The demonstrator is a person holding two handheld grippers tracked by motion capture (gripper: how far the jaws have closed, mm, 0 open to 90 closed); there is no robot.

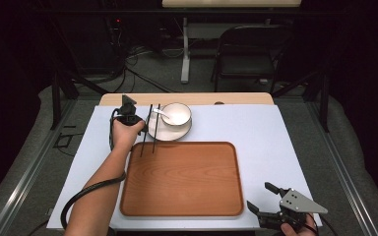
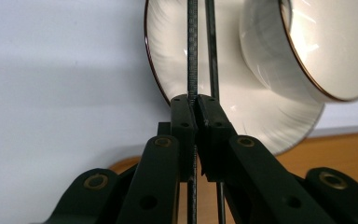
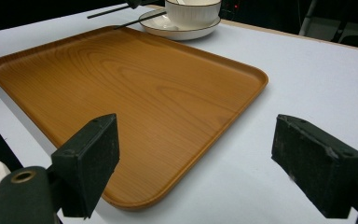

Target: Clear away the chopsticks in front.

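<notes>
L fingers [image 2: 196,116] clamp 2 chopsticks [image 1: 148,129]; R fingers [image 3: 209,163] released; 1 bowl [image 1: 176,113], 1 tray [image 1: 182,179].

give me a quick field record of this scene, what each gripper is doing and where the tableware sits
left hand-held gripper: shut on the chopsticks
chopsticks: two dark sticks, lying across the plate's left rim and the tray's far-left edge
right hand-held gripper: open, nothing between its pads, at the tray's near-right corner
tray: wooden, bare, in the middle of the white mat
plate: white, beyond the tray
bowl: white, on the plate, with a white spoon in it
</notes>
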